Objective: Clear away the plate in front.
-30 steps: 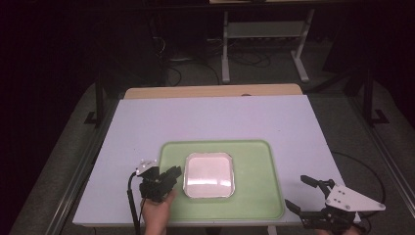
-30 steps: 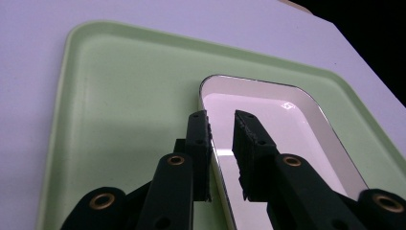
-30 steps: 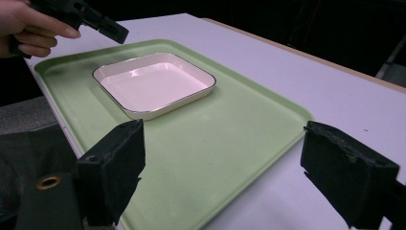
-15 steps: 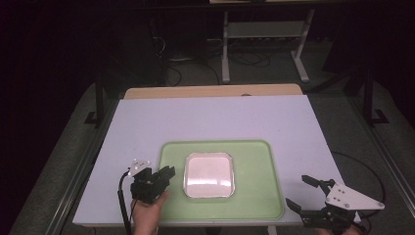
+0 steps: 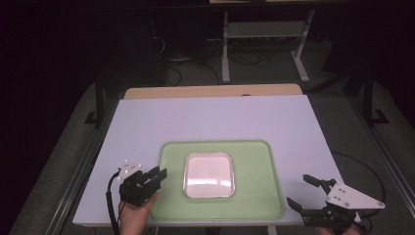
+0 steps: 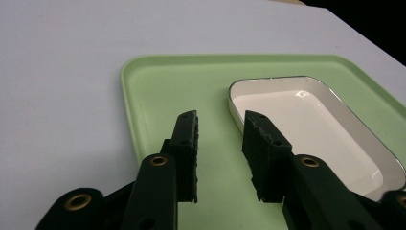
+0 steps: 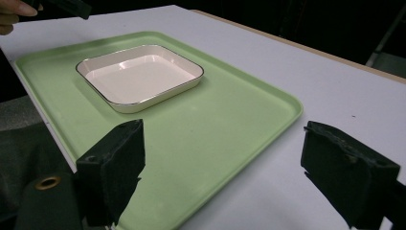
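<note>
Grippers flank green tray, both empty

Green tray lies on the white table. White square dish sits left of tray centre. Right gripper off the tray's right corner, jaws spread wide. Left gripper over the tray's left edge, jaws slightly parted, near the dish.

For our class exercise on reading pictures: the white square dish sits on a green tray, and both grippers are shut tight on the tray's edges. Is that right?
Not quite. The dish does sit on the green tray, but neither gripper is shut on it. The left gripper view shows the left gripper open above the tray, and the right gripper view shows the right gripper wide open with nothing between its jaws.
</note>
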`<state>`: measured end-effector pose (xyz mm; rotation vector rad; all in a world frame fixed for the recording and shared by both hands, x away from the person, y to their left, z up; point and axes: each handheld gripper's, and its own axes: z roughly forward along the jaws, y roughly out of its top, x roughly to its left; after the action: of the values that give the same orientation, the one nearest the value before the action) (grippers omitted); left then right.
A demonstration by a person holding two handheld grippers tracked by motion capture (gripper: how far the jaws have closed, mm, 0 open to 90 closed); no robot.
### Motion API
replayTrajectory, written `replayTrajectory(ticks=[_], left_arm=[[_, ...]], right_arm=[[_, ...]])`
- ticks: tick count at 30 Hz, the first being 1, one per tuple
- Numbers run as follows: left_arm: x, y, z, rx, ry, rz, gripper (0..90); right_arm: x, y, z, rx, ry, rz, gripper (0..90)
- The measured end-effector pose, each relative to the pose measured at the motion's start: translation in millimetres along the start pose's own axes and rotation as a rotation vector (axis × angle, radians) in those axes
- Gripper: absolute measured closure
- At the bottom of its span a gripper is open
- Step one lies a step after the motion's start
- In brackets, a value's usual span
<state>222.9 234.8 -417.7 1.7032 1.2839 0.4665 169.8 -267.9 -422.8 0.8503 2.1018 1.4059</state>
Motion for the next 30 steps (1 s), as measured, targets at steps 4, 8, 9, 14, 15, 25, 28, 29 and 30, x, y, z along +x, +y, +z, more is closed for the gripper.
replayTrajectory(ticks=[4,8,9,14,15,25,28,29,30], left_arm=[[3.8,0.4,-6.1,-0.009,-0.003,0.04,62.6],[7.6,0.1,-11.8,-0.019,-0.004,0.076,59.0],[8.7,-0.3,-13.0,-0.018,-0.003,0.089,58.0],[10.7,-5.2,-18.9,-0.025,-0.015,0.122,52.1],[11.2,-6.3,-19.8,-0.026,-0.022,0.129,51.2],[9.6,-17.7,-29.0,-0.01,-0.064,0.205,36.6],[7.8,-21.8,-31.7,-0.008,-0.086,0.221,32.8],[7.2,-22.4,-32.3,-0.008,-0.093,0.223,31.7],[6.3,-23.0,-33.0,-0.012,-0.103,0.223,30.6]], right_arm=[[-0.5,-0.1,-0.6,0.0,-0.004,0.003,14.2],[-1.0,-0.2,-0.6,0.001,-0.006,0.004,14.2],[-1.1,-0.3,-0.6,0.001,-0.006,0.005,14.2],[-1.5,-0.2,-0.9,0.001,-0.008,0.005,14.1],[-1.6,-0.3,-0.9,0.0,-0.008,0.006,14.1],[-1.2,-0.7,-1.4,0.002,-0.008,0.007,14.1],[-0.8,-0.8,-2.8,0.003,-0.007,0.006,14.1],[-0.7,-0.9,-3.4,0.002,-0.006,0.007,14.1],[-0.7,-0.9,-3.8,0.0,-0.006,0.006,14.1]])
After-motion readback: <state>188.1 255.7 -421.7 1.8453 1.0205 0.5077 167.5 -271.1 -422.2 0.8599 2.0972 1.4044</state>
